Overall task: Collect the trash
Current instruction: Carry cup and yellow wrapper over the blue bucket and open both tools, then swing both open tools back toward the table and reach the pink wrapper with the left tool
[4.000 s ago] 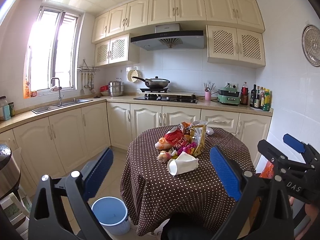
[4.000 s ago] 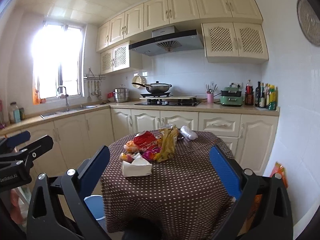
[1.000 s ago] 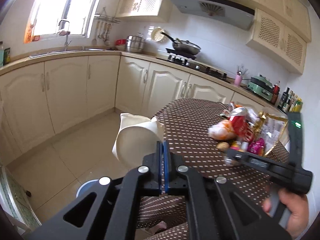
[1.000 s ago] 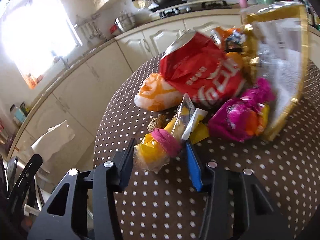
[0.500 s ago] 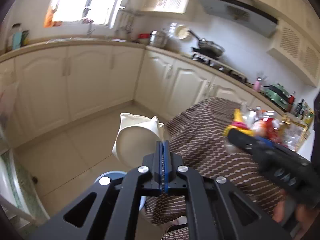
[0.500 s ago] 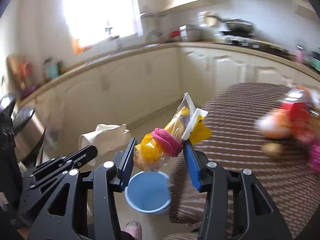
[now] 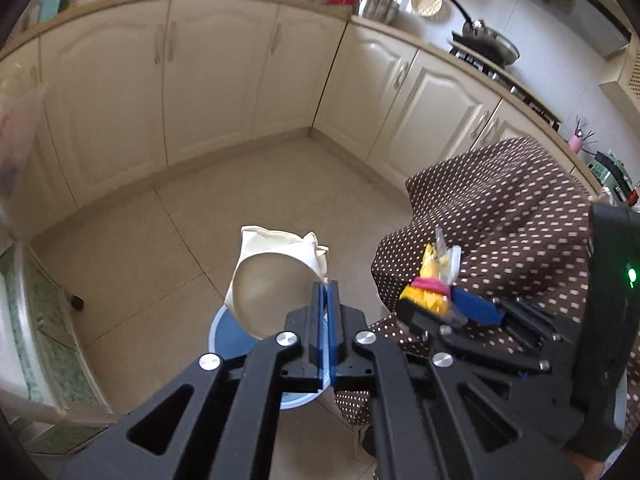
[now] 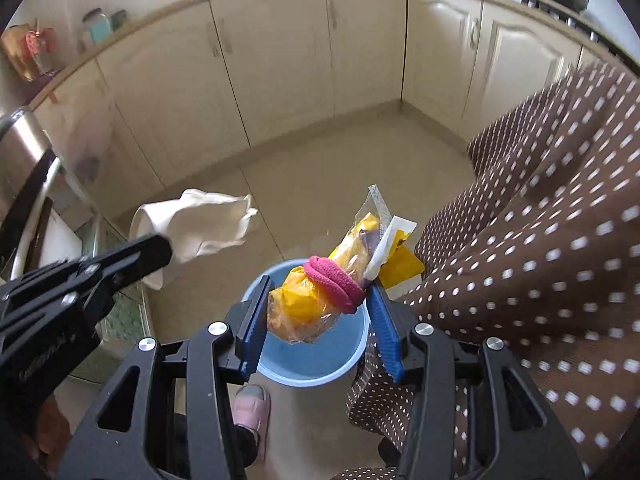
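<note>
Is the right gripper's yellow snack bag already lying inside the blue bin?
No, the yellow snack bag is clamped between the right gripper fingers, above the blue bin.

Cream cupboards run along the far walls ahead of the tongs. A brown dotted tablecloth hangs to their right. A pink slipper shows on the beige floor below them.

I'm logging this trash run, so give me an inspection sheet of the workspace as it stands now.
Surface: beige tiled floor; dotted brown tablecloth at right.
Job's things: blue bin on the floor; white paper cup; yellow snack bag with a pink band.
Clutter: nothing seen on the floor.
Grippers: left gripper shut on the cup; right gripper shut on the bag, above the bin.
Cables: nothing seen.
Surroundings: cream cabinets, stove, a pink slipper.
</note>
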Tool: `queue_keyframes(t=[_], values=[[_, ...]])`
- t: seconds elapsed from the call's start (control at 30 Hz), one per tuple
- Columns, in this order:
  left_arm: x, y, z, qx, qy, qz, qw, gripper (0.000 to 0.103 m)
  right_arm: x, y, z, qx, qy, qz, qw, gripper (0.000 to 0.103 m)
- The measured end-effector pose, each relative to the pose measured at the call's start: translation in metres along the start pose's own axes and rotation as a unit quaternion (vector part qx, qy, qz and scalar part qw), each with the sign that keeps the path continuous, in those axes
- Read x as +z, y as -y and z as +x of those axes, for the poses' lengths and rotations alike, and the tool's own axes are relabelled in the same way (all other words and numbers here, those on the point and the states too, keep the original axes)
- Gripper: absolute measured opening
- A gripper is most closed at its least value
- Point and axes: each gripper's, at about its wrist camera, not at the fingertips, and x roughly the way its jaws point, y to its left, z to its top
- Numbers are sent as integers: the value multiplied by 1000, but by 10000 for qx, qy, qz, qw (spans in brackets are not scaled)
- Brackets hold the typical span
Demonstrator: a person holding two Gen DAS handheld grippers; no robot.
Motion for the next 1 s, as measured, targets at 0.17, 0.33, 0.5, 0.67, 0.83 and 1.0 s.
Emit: queue_keyframes(t=[0.17,0.33,0.5,0.67,0.83,1.0], values=[[5,-7,38,-249,-338,-193,9989,11,-2,9,28,-18,-200,136,9997,46],[-2,-19,45,-116,-342,-349,9987,31,-2,-6,49,55,-322,211,9992,46],[-12,-26,43,105,-406,-353,9985,31,1,-15,54,152,-367,223,9990,46],[-11,-34,31,262,-306,-403,9984,35,11,-21,58,220,-304,152,9992,46],[-3,-36,19,307,-178,-435,9984,37,25,-30,52,311,-141,74,9994,48],[2,-37,6,361,1,-528,9980,41,37,-32,47,292,130,1,9995,60]])
